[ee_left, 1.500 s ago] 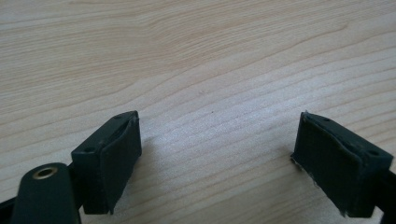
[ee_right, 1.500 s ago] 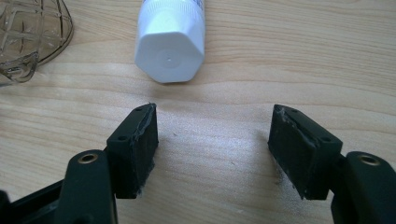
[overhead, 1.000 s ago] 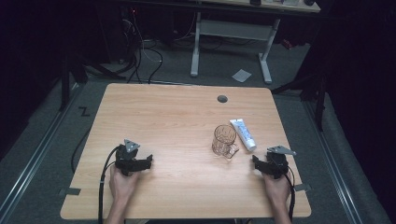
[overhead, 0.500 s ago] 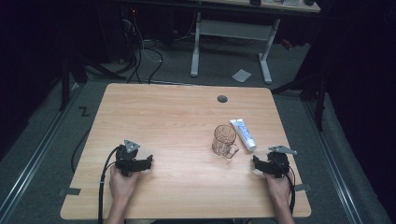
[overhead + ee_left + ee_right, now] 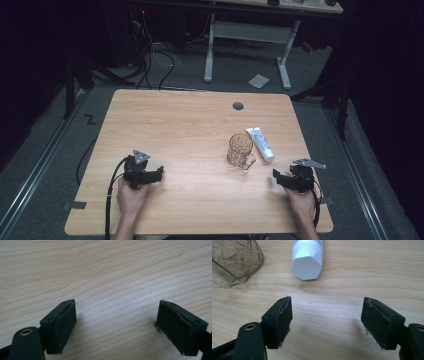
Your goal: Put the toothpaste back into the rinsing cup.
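A clear glass mug (image 5: 240, 150) stands right of the middle of the wooden table (image 5: 175, 125), its handle toward the near side. Just right of it lies a white tube (image 5: 260, 144) with blue print. In the right gripper view the tube's white cap (image 5: 307, 263) points toward me, and the mug (image 5: 234, 260) sits at the upper left. My right gripper (image 5: 278, 178) rests near the table's front right, open, holding nothing (image 5: 327, 315). My left gripper (image 5: 157, 174) rests at the front left, open over bare wood (image 5: 116, 320).
A round grommet hole (image 5: 238, 106) sits near the table's far edge. Beyond the table stand a white desk frame (image 5: 250, 35) and cables on the grey floor, with a scrap of paper (image 5: 258, 80) lying there. Dark curtains close off both sides.
My right gripper has shifted slightly to the right and toward the near edge. The left gripper, mug and tube have not moved.
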A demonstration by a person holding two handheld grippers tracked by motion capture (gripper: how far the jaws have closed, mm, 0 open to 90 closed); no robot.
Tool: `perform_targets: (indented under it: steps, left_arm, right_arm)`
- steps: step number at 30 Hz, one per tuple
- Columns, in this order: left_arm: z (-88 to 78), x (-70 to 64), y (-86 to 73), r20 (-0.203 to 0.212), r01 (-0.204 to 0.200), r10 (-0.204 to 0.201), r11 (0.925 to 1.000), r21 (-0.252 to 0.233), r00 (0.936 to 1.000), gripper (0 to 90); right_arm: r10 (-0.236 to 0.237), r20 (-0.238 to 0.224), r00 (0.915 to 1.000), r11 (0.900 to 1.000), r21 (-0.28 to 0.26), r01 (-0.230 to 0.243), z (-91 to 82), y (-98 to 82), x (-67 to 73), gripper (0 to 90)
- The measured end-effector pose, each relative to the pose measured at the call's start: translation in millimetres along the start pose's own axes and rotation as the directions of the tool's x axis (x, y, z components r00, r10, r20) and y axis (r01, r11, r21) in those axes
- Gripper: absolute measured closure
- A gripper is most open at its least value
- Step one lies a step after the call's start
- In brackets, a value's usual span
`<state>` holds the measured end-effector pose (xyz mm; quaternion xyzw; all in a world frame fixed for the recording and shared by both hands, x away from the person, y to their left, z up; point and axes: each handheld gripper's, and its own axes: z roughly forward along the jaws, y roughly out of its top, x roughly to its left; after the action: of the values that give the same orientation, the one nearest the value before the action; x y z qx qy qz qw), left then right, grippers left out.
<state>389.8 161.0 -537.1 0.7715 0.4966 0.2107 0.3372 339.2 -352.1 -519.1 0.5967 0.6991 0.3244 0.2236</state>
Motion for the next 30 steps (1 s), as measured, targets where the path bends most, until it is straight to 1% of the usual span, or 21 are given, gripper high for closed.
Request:
perform_targets:
  steps: [2, 3, 4, 5, 7, 10, 11, 12, 13, 14, 15, 17, 19, 21, 23, 25, 27, 30]
  left_arm:
    - [-0.2, 0.1, -0.1, 0.001, 0.001, -0.001, 1.0, 0.0, 1.0, 17.4]
    - [-0.3, 0.3, -0.2, 0.001, 0.003, -0.003, 1.0, -0.001, 1.0, 17.4]
    - [-0.4, 0.4, -0.3, 0.002, 0.005, -0.005, 1.0, -0.002, 1.0, 17.7]
    - [-0.5, 0.4, -0.3, 0.0, 0.005, -0.005, 1.0, -0.002, 1.0, 18.1]
    - [-0.6, 0.4, -0.3, 0.001, 0.005, -0.005, 1.0, -0.001, 1.0, 18.1]
    - [-0.6, 0.3, -0.4, 0.0, 0.006, -0.006, 1.0, -0.002, 1.0, 18.2]
    - [-0.6, 0.3, -0.4, 0.0, 0.006, -0.006, 1.0, -0.002, 1.0, 18.2]
    - [-0.7, 0.3, -0.5, 0.0, 0.007, -0.007, 1.0, -0.002, 1.0, 18.3]
    - [-0.6, 0.3, -0.5, -0.001, 0.007, -0.007, 1.0, -0.003, 1.0, 18.2]
    - [-0.6, 0.3, -0.5, -0.001, 0.007, -0.007, 1.0, -0.003, 1.0, 18.3]
    - [-0.6, 0.3, -0.6, -0.001, 0.008, -0.008, 1.0, -0.003, 1.0, 18.3]
    - [-0.6, 0.3, -0.6, -0.001, 0.008, -0.008, 1.0, -0.003, 1.0, 18.3]
    - [-0.8, 0.0, -0.6, -0.001, 0.006, -0.006, 1.0, -0.001, 1.0, 18.3]
    - [-0.9, -0.5, -0.7, -0.001, 0.001, -0.001, 1.0, -0.001, 1.0, 17.8]
    - [-0.8, -0.6, -0.7, -0.001, -0.001, 0.001, 1.0, 0.0, 1.0, 17.4]
    - [-0.8, -0.5, -0.7, 0.0, 0.0, 0.0, 1.0, 0.0, 1.0, 17.4]
    - [-0.8, -0.5, -0.7, 0.0, 0.0, 0.0, 1.0, 0.0, 1.0, 17.4]
    - [-0.8, -0.5, -0.7, 0.0, 0.001, -0.001, 1.0, 0.0, 1.0, 17.4]
  right_arm:
    - [-0.007, -0.018, 0.9998, 1.0, -0.011, 0.007, -4.1, -1.7, -1.3, 27.4]
    - [-0.007, -0.018, 0.9998, 1.0, -0.011, 0.007, -4.1, -1.7, -1.3, 27.4]
    - [0.003, -0.022, 0.9998, 1.0, -0.013, -0.003, -6.4, -2.7, -0.7, 27.9]
    - [0.009, -0.035, 0.9993, 1.0, -0.029, -0.01, -9.7, -3.2, -1.4, 29.3]
    - [0.015, -0.043, 0.999, 0.999, -0.034, -0.017, -10.8, -2.8, -1.6, 29.7]
    - [0.022, -0.069, 0.9974, 0.998, -0.055, -0.026, -14.9, 1.1, -3.6, 30.4]
    - [0.031, -0.08, 0.9963, 0.997, -0.071, -0.037, -18.1, 4.3, -3.8, 31.0]
    - [0.019, -0.08, 0.9966, 0.996, -0.081, -0.026, -19.2, 5.9, -4.2, 32.1]
    - [0.014, -0.075, 0.9971, 0.996, -0.087, -0.021, -20.6, 7.0, -3.7, 36.1]
    - [0.014, -0.075, 0.9971, 0.996, -0.087, -0.021, -20.6, 7.0, -3.7, 36.1]
    - [-0.007, -0.053, 0.9986, 0.992, -0.123, 0.0, -23.1, 8.3, -2.4, 41.1]
    - [-0.027, -0.039, 0.9989, 0.991, -0.132, 0.021, -23.3, 12.0, -1.1, 42.0]
    - [-0.029, -0.03, 0.9991, 0.99, -0.143, 0.024, -23.2, 15.3, 0.1, 43.4]
    - [-0.016, -0.034, 0.9993, 0.988, -0.152, 0.011, -22.0, 17.6, -0.2, 44.6]
    - [-0.016, -0.035, 0.9993, 0.989, -0.148, 0.011, -21.0, 19.3, -1.0, 44.7]
    - [-0.01, -0.058, 0.9983, 0.989, -0.146, 0.002, -19.3, 26.8, -3.1, 44.7]
    - [-0.012, -0.063, 0.9979, 0.989, -0.151, 0.003, -19.2, 29.6, -3.3, 44.8]
    - [0.002, -0.085, 0.9964, 0.989, -0.149, -0.015, -17.0, 37.8, -4.3, 44.9]
